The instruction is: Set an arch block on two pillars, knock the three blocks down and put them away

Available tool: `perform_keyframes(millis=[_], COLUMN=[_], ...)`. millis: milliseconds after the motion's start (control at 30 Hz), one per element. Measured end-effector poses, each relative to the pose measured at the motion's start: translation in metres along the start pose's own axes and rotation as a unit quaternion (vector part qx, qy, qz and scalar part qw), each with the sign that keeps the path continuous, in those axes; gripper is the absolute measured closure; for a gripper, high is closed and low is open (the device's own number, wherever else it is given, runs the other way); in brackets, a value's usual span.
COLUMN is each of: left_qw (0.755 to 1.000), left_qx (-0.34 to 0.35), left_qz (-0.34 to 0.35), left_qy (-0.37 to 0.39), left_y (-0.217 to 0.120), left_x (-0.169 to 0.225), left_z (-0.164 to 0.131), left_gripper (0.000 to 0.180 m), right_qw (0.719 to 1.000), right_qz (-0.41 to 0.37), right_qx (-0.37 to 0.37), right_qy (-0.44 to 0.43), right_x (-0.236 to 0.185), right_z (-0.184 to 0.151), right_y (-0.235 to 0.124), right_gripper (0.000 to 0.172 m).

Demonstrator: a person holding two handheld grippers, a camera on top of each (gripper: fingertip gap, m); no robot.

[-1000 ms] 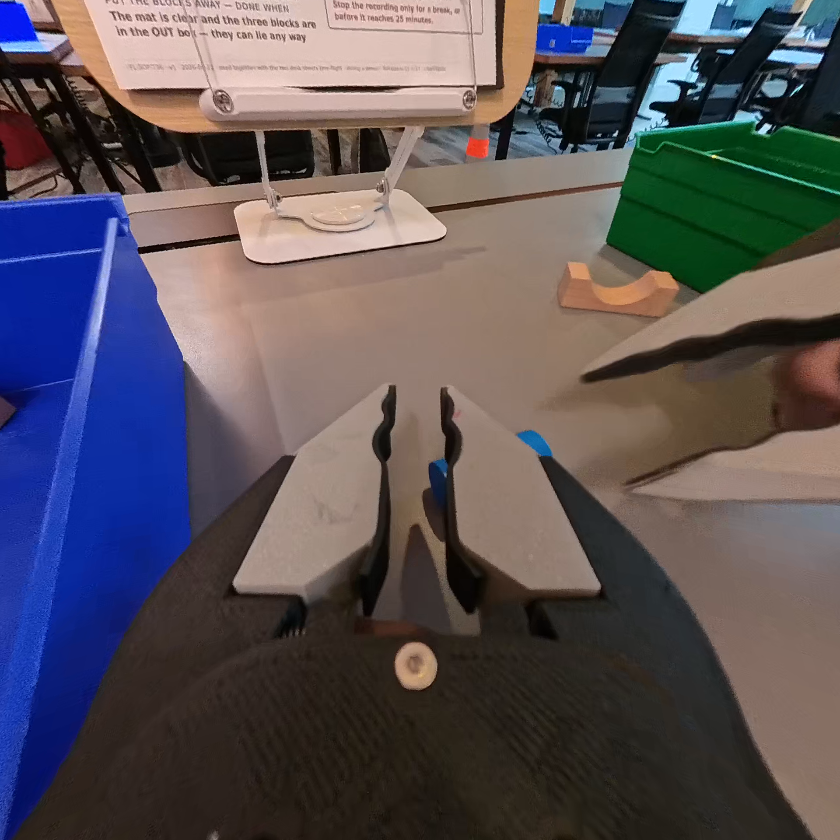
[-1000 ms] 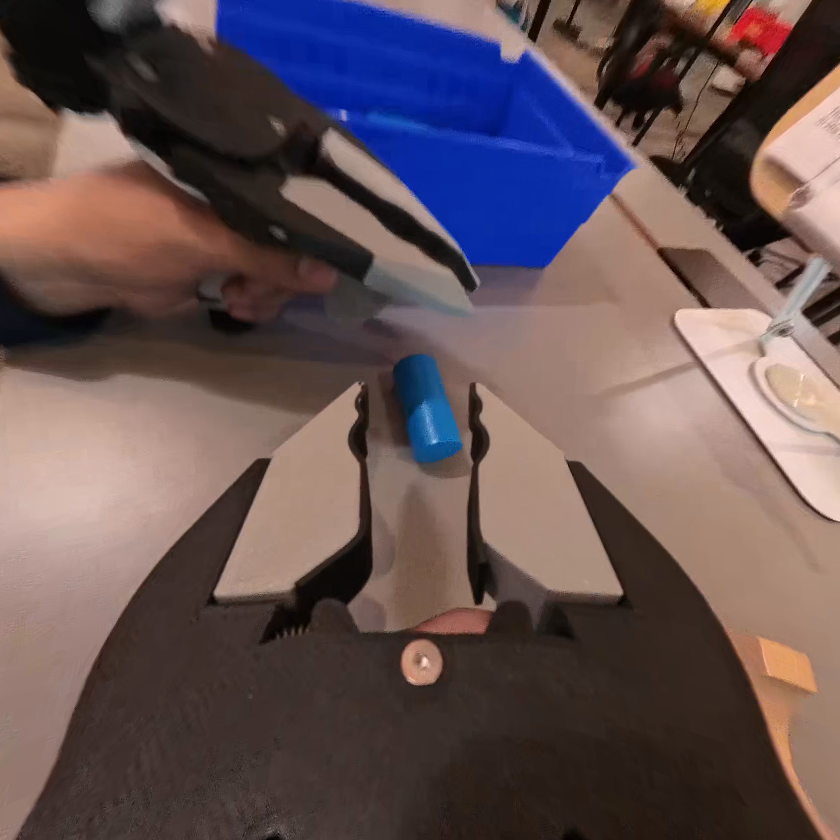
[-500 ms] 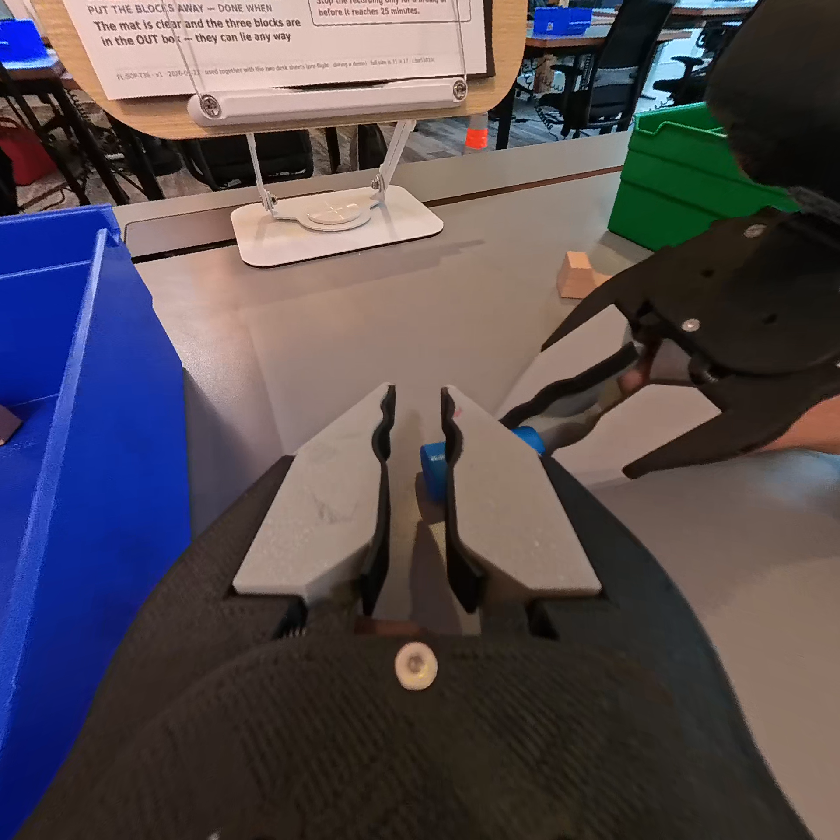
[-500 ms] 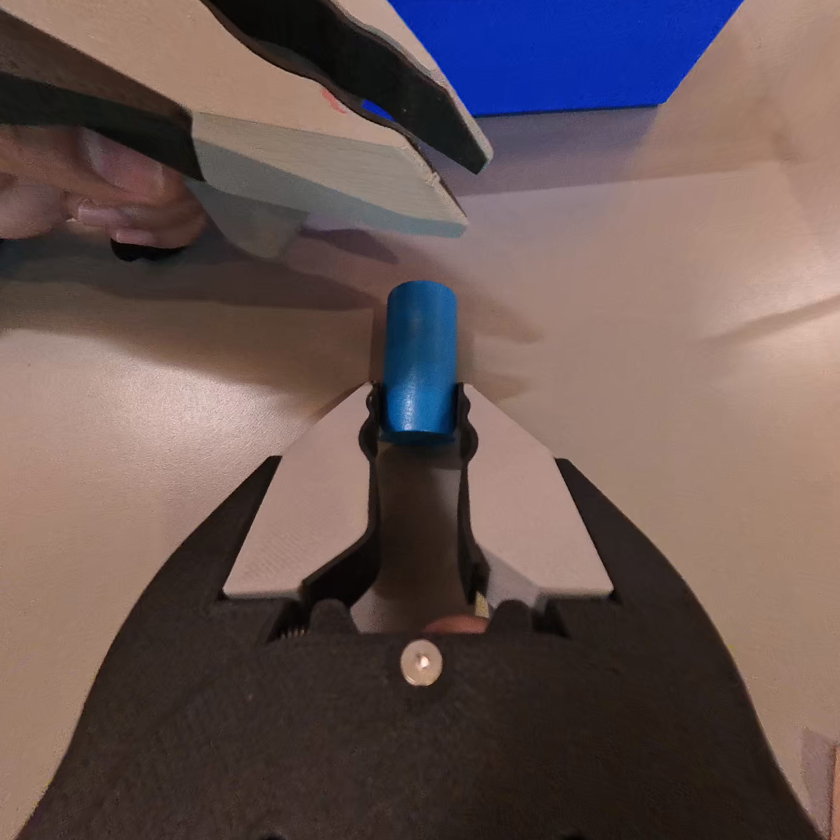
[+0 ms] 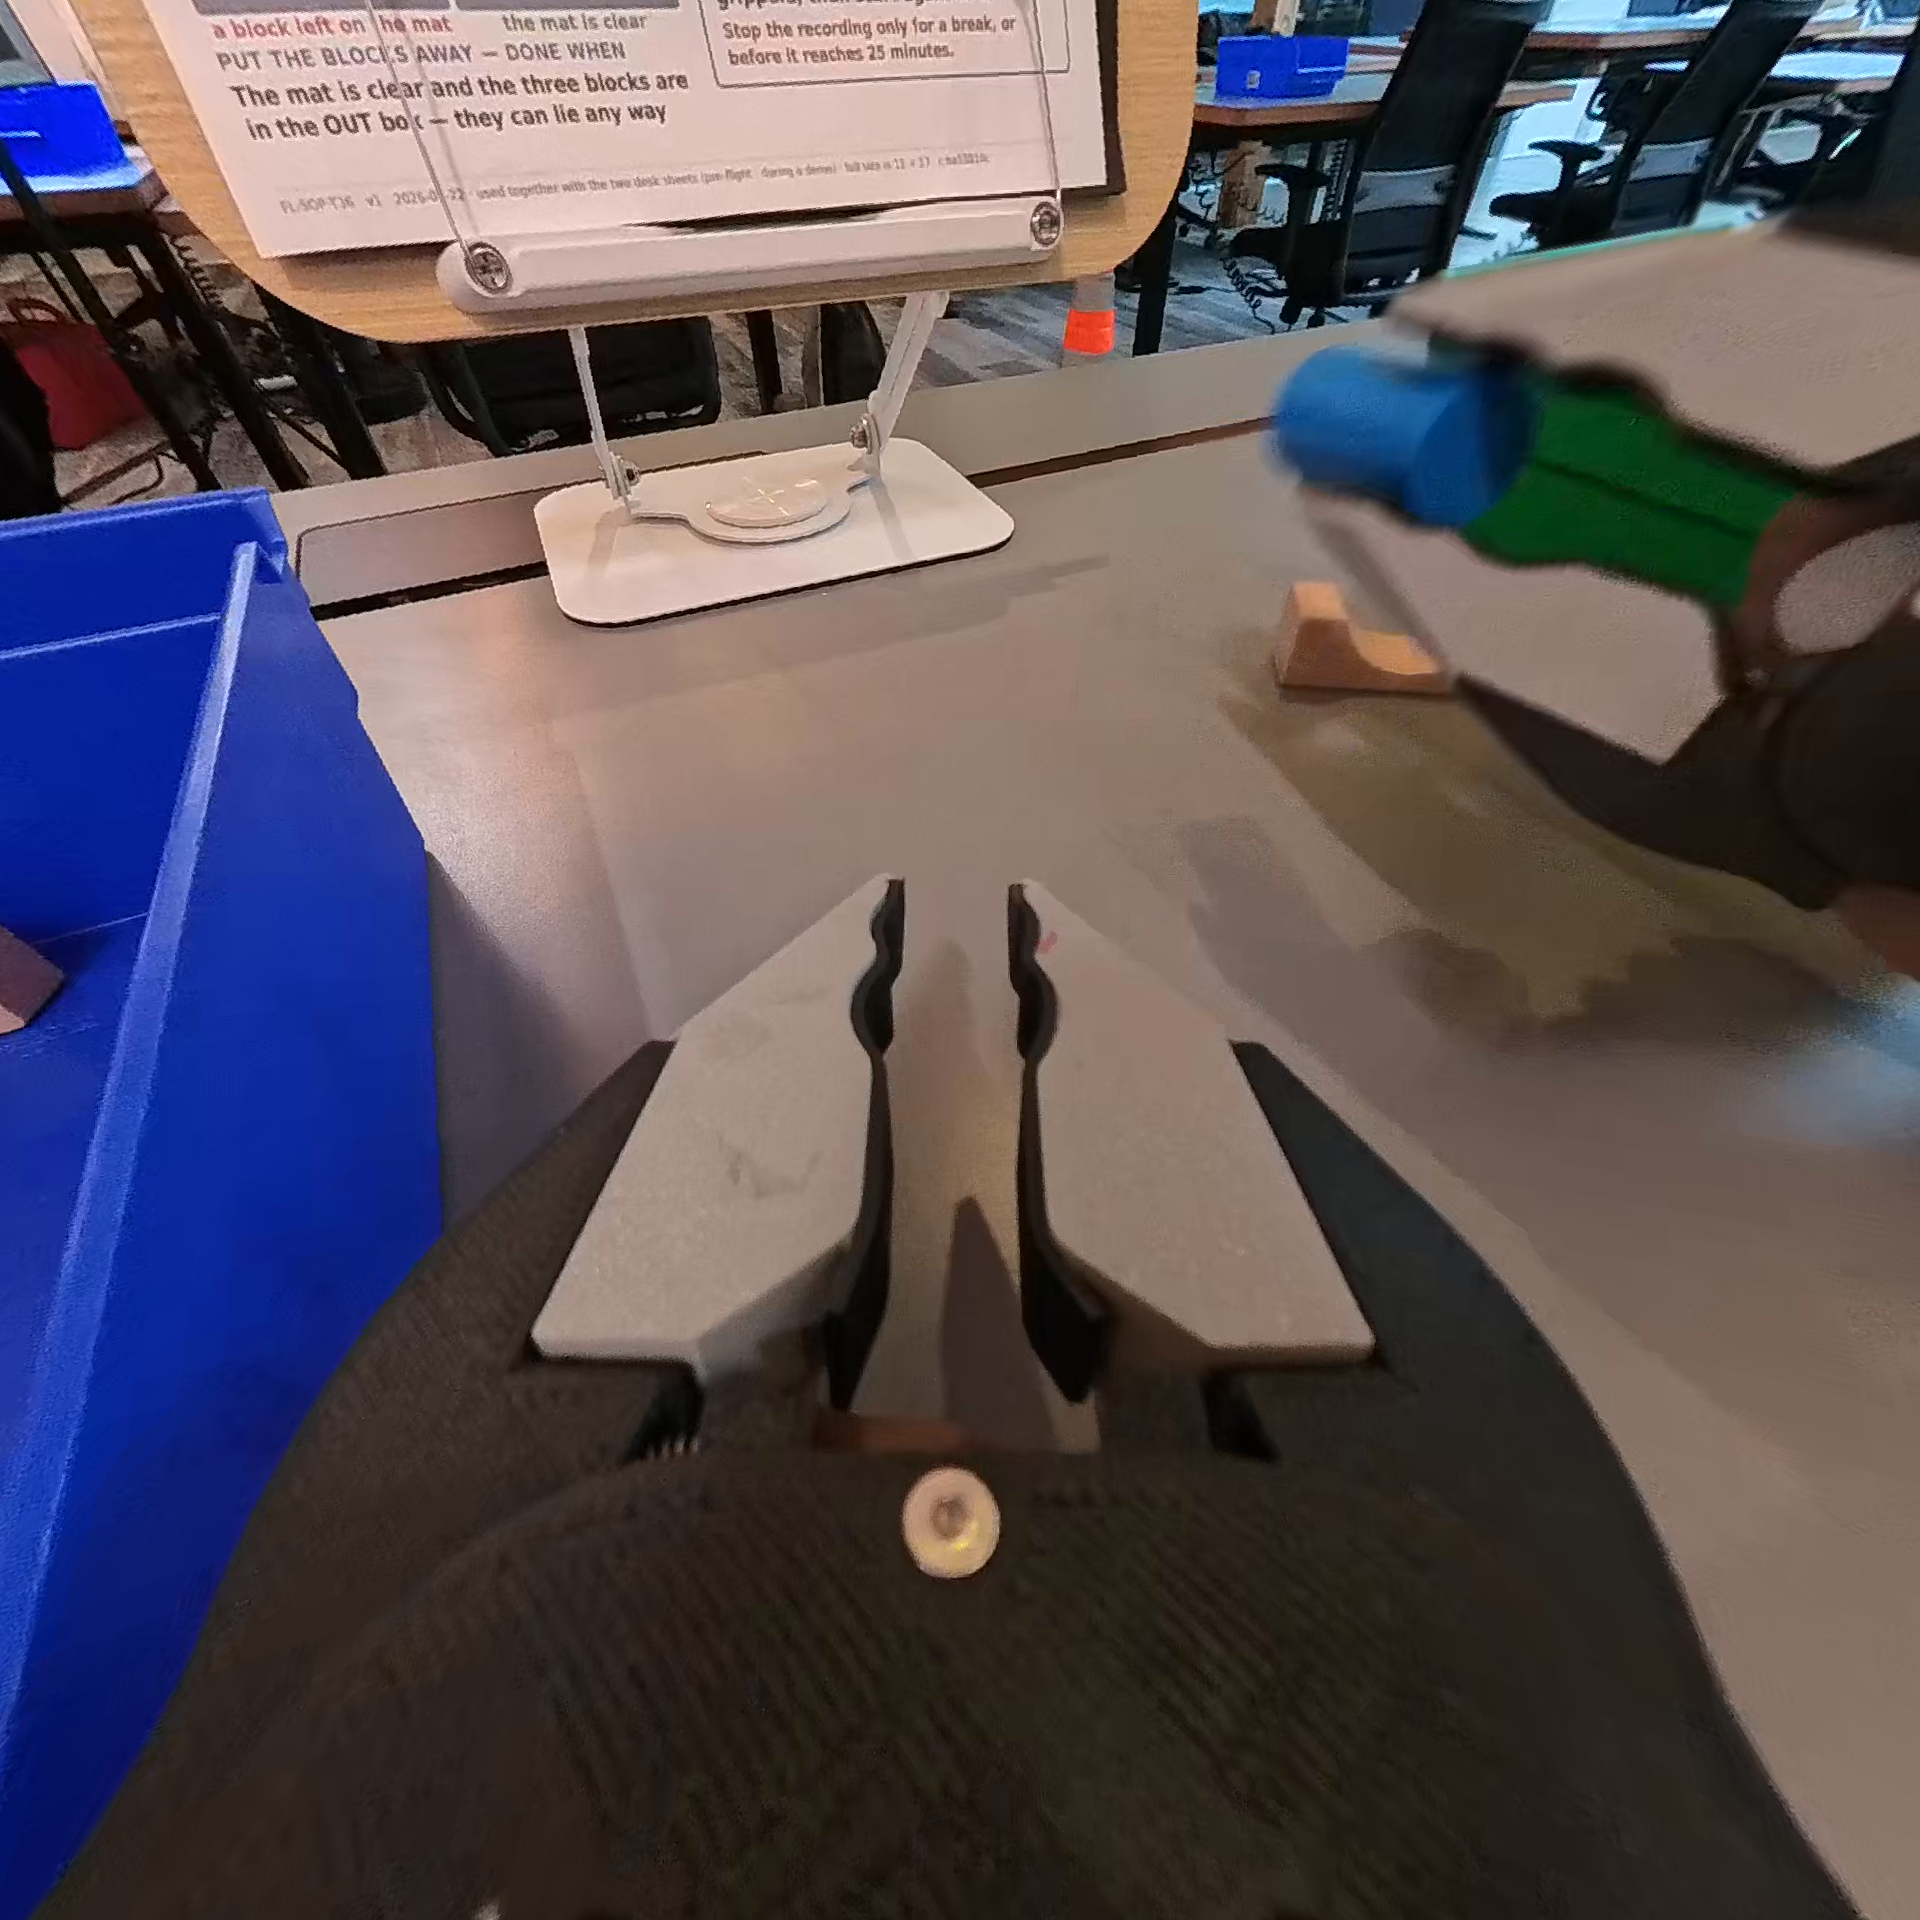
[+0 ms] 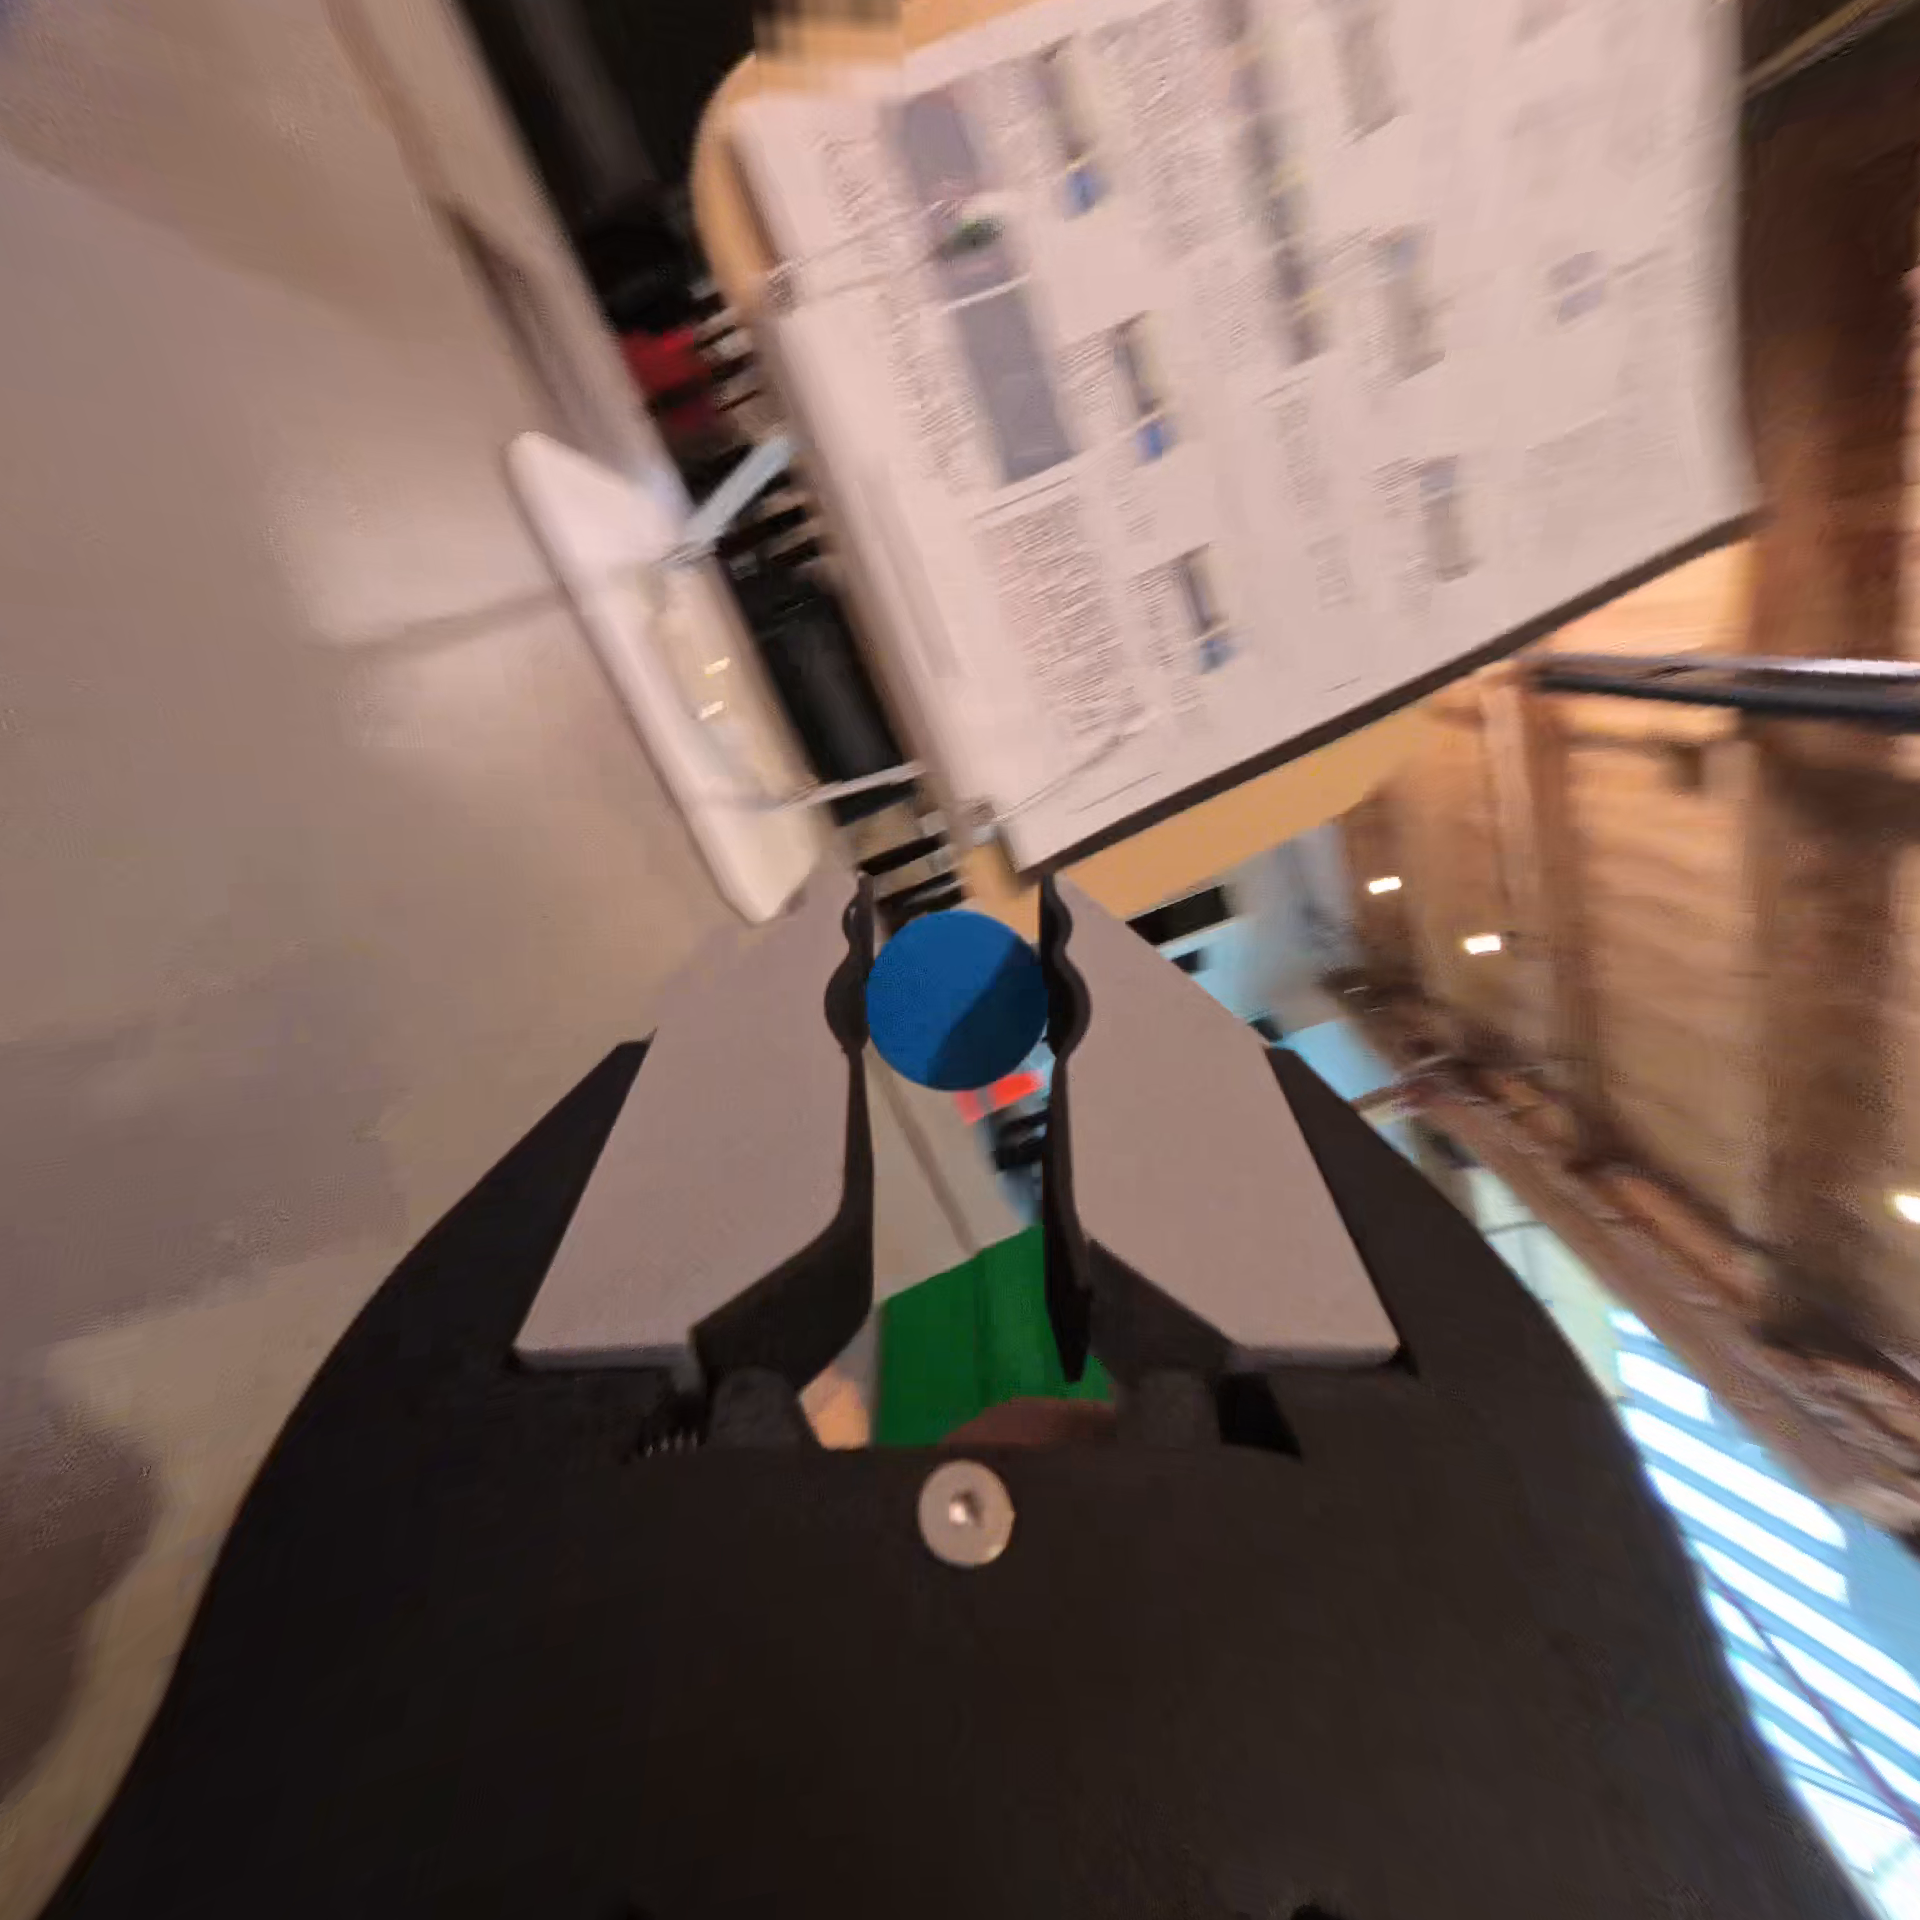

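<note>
Blue cylinder (image 6: 956, 1000) in right hand-held gripper (image 6: 954, 935)

A white printed sheet (image 5: 644, 104) with black and some red lettering is clipped to a wooden board stand (image 5: 1143, 229) behind the surface; in the right wrist view it is blurred.

At the right edge of the left wrist view, the blurred right tongs (image 5: 1507, 436) cover most of the arch block (image 5: 1340, 649) and green bin (image 5: 1621, 499), while the right wrist view's upper half is motion-smeared.
</note>
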State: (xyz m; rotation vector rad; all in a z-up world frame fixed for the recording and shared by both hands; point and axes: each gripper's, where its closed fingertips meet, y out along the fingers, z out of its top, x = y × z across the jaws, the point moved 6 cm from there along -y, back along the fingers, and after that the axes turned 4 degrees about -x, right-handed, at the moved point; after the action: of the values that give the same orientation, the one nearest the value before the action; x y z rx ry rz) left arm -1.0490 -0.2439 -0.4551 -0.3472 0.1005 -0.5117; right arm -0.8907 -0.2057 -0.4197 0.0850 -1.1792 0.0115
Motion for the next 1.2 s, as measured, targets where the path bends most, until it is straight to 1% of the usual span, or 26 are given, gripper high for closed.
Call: perform_keyframes(millis=[67,100,167,200,300,333,367,400,467,533,600,633,667,700,733,767,800,867,933,967,1000,1067,1100,1133,1167,1200], left_qw=[1.0,1.0,1.0,1.0,1.0,1.0,1.0,1.0,1.0,1.0,1.0,1.0,1.0,1.0,1.0,1.0,1.0,1.0,1.0,1.0,1.0,1.0,1.0,1.0,1.0,1.0], left_qx=[0.002,0.002,0.003,0.003,-0.004,-0.006,-0.006,-0.005,-0.006,-0.009,-0.01,-0.01,-0.01,-0.01,-0.01,-0.01,-0.01,-0.01,-0.013,-0.013,-0.014,-0.013,-0.012,-0.013,-0.014,-0.017], left_qz=[-0.001,-0.001,-0.002,-0.002,-0.007,-0.009,-0.009,-0.01,-0.012,-0.014,-0.014,-0.014,-0.014,-0.014,-0.014,-0.015,-0.015,-0.014,-0.014,-0.014,-0.013,-0.013,-0.014,-0.016,-0.017,-0.019], left_qy=[-0.003,-0.004,-0.005,-0.004,-0.002,-0.001,-0.001,-0.002,-0.003,-0.002,0.002,0.004,0.004,0.005,0.005,0.006,0.006,0.006,0.006,0.007,0.007,0.006,0.004,0.002,0.001,0.003], left_y=[0.0,-0.001,-0.001,-0.001,0.001,0.001,0.001,0.001,0.001,0.002,0.002,0.002,0.002,0.002,0.002,0.002,0.002,0.002,0.003,0.003,0.003,0.003,0.003,0.003,0.003,0.004], left_x=[-0.001,-0.001,-0.001,-0.001,0.001,0.001,0.001,0.001,0.001,0.002,0.003,0.003,0.003,0.003,0.003,0.004,0.004,0.004,0.004,0.004,0.004,0.004,0.003,0.003,0.003,0.003], left_z=[0.0,0.0,0.0,0.0,-0.001,-0.001,-0.001,-0.001,-0.001,-0.001,-0.001,-0.001,-0.001,-0.001,-0.001,-0.001,-0.001,-0.001,-0.002,-0.002,-0.002,-0.002,-0.002,-0.002,-0.002,-0.002], left_gripper=[0.163,0.163,0.163,0.163,0.164,0.163,0.163,0.163,0.163,0.163,0.163,0.163,0.163,0.163,0.163,0.163,0.163,0.163,0.163,0.163,0.163,0.163,0.163,0.163,0.163,0.163], right_qw=[0.998,0.996,0.989,0.99,0.997,0.996,0.989,0.978,0.955,0.925,0.9,0.888,0.876,0.864,0.861,0.87,0.881,0.884,0.883,0.877,0.87,0.855,0.847,0.842,0.84,0.84], right_qz=[-0.049,-0.064,-0.101,-0.096,-0.007,0.034,0.091,0.132,0.145,0.169,0.176,0.193,0.229,0.274,0.296,0.285,0.269,0.252,0.232,0.232,0.239,0.255,0.264,0.275,0.291,0.306], right_qx=[0.042,0.059,0.104,0.1,0.043,0.022,0.013,0.007,-0.023,-0.052,-0.09,-0.093,-0.071,-0.034,-0.025,-0.033,-0.013,0.06,0.085,0.096,0.096,0.09,0.089,0.075,0.063,0.054], right_qy=[0.009,0.007,-0.001,0.006,0.057,0.083,0.118,0.164,0.256,0.335,0.388,0.407,0.419,0.42,0.413,0.401,0.389,0.39,0.4,0.409,0.421,0.442,0.453,0.459,0.454,0.445], right_x=[0.013,0.016,0.022,0.023,0.011,0.005,-0.001,-0.002,0.013,0.022,0.03,0.031,0.029,0.024,0.022,0.025,0.032,0.048,0.064,0.068,0.071,0.074,0.075,0.075,0.074,0.073], right_z=[0.013,0.017,0.025,0.024,0.007,-0.002,-0.01,-0.018,-0.041,-0.065,-0.091,-0.098,-0.098,-0.095,-0.096,-0.1,-0.1,-0.091,-0.088,-0.087,-0.087,-0.087,-0.088,-0.09,-0.09,-0.09], right_y=[-0.012,-0.019,-0.032,-0.032,-0.014,-0.007,-0.002,0.001,0.008,0.013,0.016,0.014,0.011,0.007,0.004,0.003,-0.002,-0.015,-0.021,-0.023,-0.025,-0.031,-0.035,-0.041,-0.048,-0.057], right_gripper=[0.144,0.172,0.172,0.172,0.172,0.172,0.172,0.172,0.172,0.172,0.172,0.167,0.163,0.164,0.166,0.159,0.155,0.172,0.171,0.171,0.169,0.159,0.158,0.155,0.148,0.146])
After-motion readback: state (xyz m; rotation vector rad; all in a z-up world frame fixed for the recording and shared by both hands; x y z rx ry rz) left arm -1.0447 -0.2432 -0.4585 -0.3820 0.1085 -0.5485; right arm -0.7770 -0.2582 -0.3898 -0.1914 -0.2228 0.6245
